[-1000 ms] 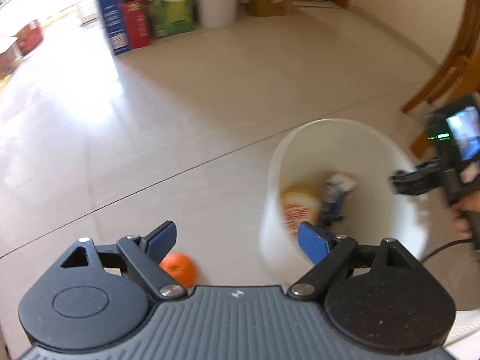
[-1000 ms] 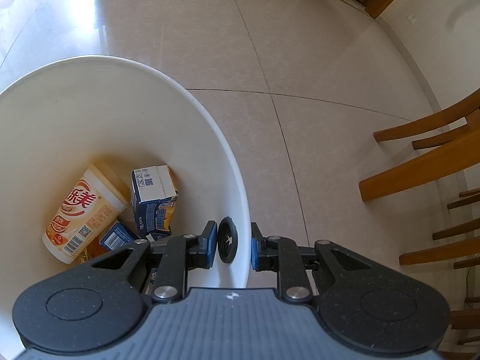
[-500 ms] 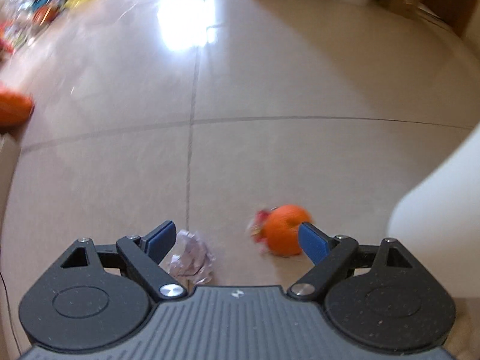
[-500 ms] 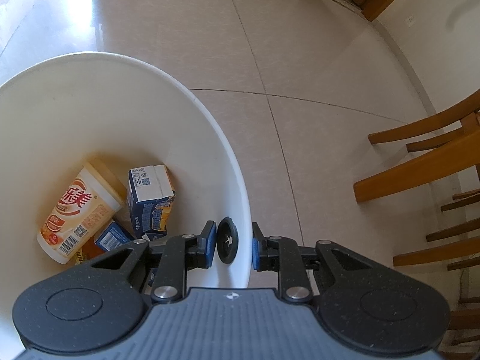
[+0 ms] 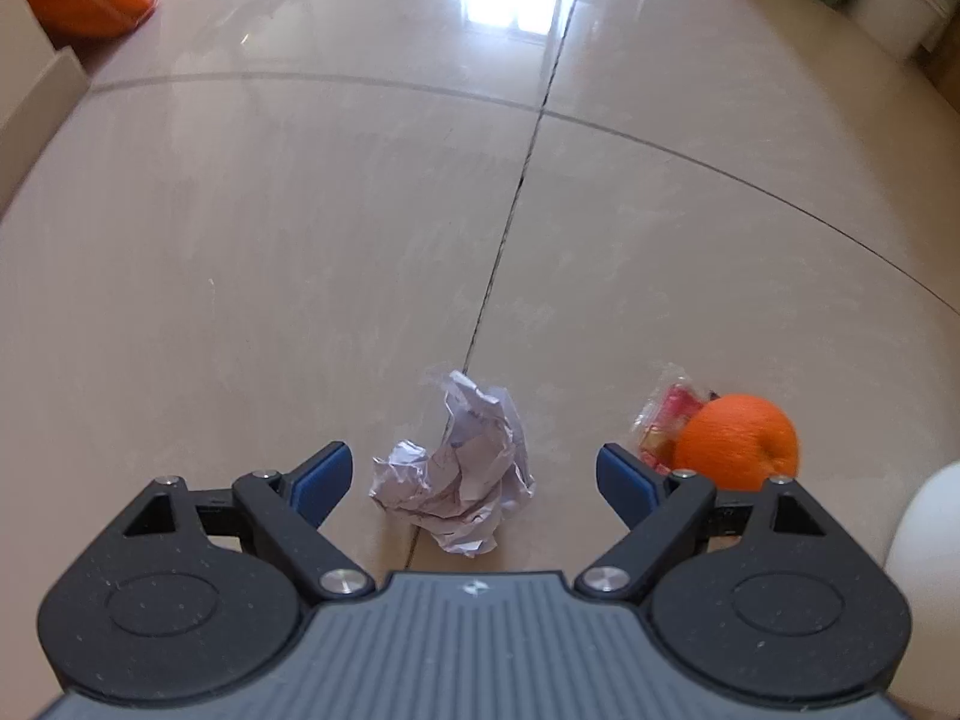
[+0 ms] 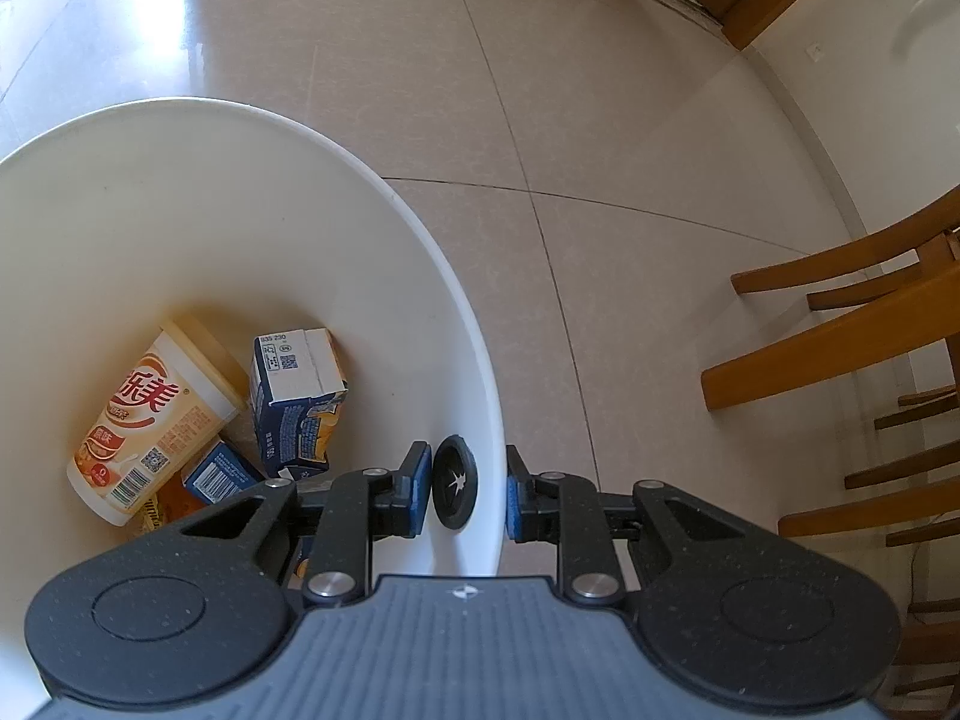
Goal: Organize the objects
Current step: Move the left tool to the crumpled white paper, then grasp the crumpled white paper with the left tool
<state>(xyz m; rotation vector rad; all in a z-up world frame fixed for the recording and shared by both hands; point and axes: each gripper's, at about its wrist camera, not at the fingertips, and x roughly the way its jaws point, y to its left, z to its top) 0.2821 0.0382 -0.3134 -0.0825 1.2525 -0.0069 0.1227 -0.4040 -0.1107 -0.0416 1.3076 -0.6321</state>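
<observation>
- Just ahead of the left gripper [image 5: 474, 477], between its wide-open blue pads and touching neither, a crumpled ball of pale paper [image 5: 459, 480] lies on the floor across a dark grout line; this tool holds nothing.
- To grip it well, I judge the hand should sink straight down until both pads flank the thickest part of the wad, then close gently: the paper is light and springy, all loose folds and sharp creases, so a shallow pinch may catch only one flap.
- Just to the right, an orange [image 5: 737, 441] with dimpled skin sits touching a clear crinkled wrapper [image 5: 666, 414] with red and yellow print; it looks like a snack packet, though the view is too soft to be sure. Keep the pad on that side clear of both while closing.
- At the right edge curves the smooth white plastic bucket [image 5: 927, 546].
- The right gripper [image 6: 468, 492] straddles the bucket's rim [image 6: 489, 396], its narrow jaws set either side of the wall by a black round fitting [image 6: 455, 489]; whether the pads press I cannot tell.
- Inside lie a glossy milk tea cup [image 6: 150, 420] and blue drink cartons [image 6: 297, 399].
- Beyond spread polished beige floor tiles [image 5: 300, 240], wooden chairs [image 6: 840, 348] and distant boxes.
</observation>
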